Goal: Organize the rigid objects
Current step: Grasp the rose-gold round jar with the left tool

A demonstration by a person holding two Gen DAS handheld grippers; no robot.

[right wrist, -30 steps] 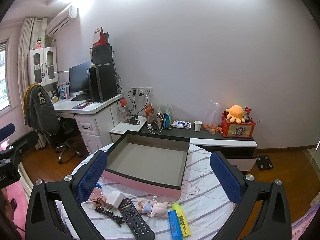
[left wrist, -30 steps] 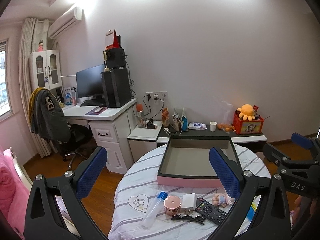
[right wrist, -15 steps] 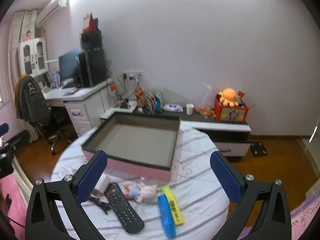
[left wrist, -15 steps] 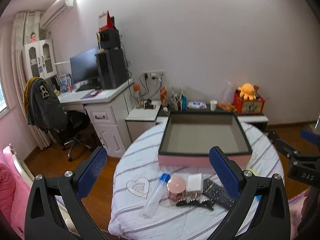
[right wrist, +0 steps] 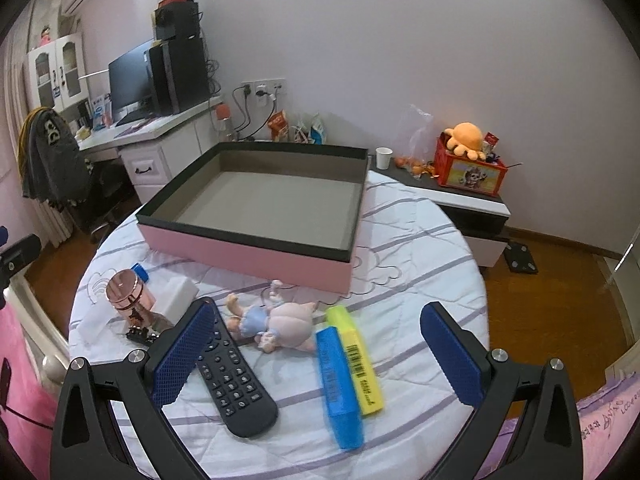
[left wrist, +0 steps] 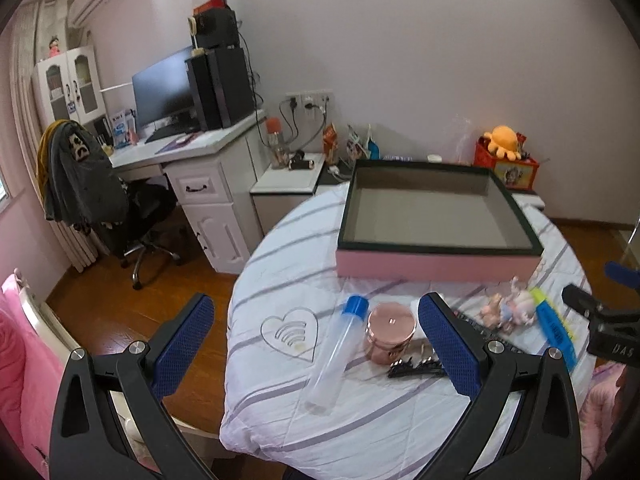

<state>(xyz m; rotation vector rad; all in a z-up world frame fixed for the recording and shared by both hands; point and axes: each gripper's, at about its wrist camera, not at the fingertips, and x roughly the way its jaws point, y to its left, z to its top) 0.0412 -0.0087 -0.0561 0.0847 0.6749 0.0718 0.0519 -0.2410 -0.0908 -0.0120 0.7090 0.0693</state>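
A pink tray box [left wrist: 436, 266] with a dark rim stands empty at the back of the round table; it also shows in the right wrist view [right wrist: 248, 256]. In front of it lie a clear tube with a blue cap [left wrist: 336, 360], a rose-gold jar [left wrist: 390, 338], a black hair clip [left wrist: 416, 369], a black remote [right wrist: 234, 388], a small doll [right wrist: 276, 326], and a blue [right wrist: 338, 388] and a yellow [right wrist: 358, 360] highlighter. My left gripper [left wrist: 316, 346] is open above the tube and jar. My right gripper [right wrist: 316, 356] is open above the doll and highlighters.
The table [right wrist: 420, 248] has a white striped cloth. A white plug block [right wrist: 178, 300] lies by the jar. A white desk with monitor [left wrist: 208, 156] and an office chair [left wrist: 132, 216] stand to the left. A low cabinet with a red toy box [right wrist: 470, 170] stands behind.
Both grippers have tilted down and moved closer to the table. The objects now sit larger and higher in both views. Nothing was taken hold of.
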